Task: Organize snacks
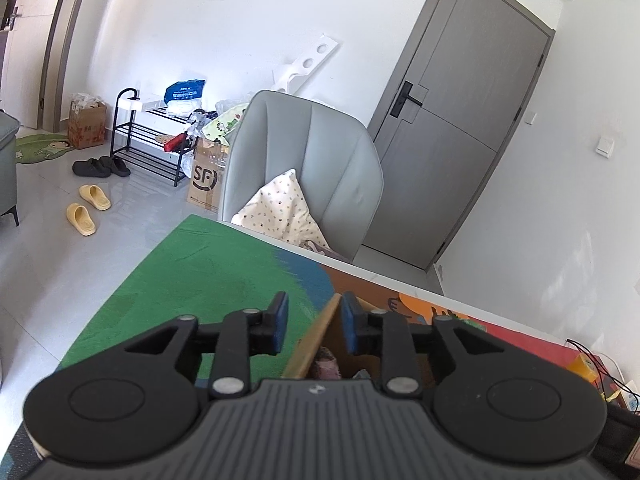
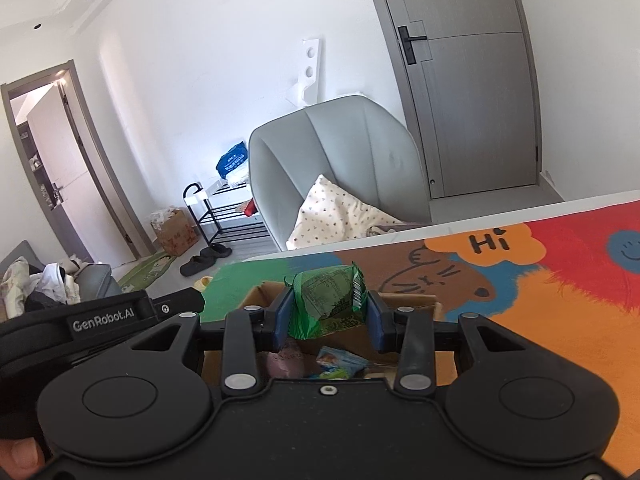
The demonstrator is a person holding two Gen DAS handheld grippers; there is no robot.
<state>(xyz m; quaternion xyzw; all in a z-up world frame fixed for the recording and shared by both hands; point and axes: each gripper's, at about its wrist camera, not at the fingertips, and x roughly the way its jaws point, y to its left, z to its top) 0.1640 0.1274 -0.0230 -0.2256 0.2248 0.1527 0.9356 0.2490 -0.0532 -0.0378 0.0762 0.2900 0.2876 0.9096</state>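
A lived-in home, seen from a desk [image 2: 460,216] covered by a bright cartoon mat [image 2: 560,280] reading "Hi". A grey upholstered armchair [image 1: 320,160] holding a spotted cushion [image 1: 280,208] is drawn up at the far edge. Beyond it, a black shoe rack [image 1: 148,136] stands against the white wall, with yellow slippers [image 1: 88,208] and dark shoes [image 1: 100,166] on the tiled floor, cardboard boxes [image 1: 86,124] nearby, and a grey interior door [image 1: 460,100] to the right.
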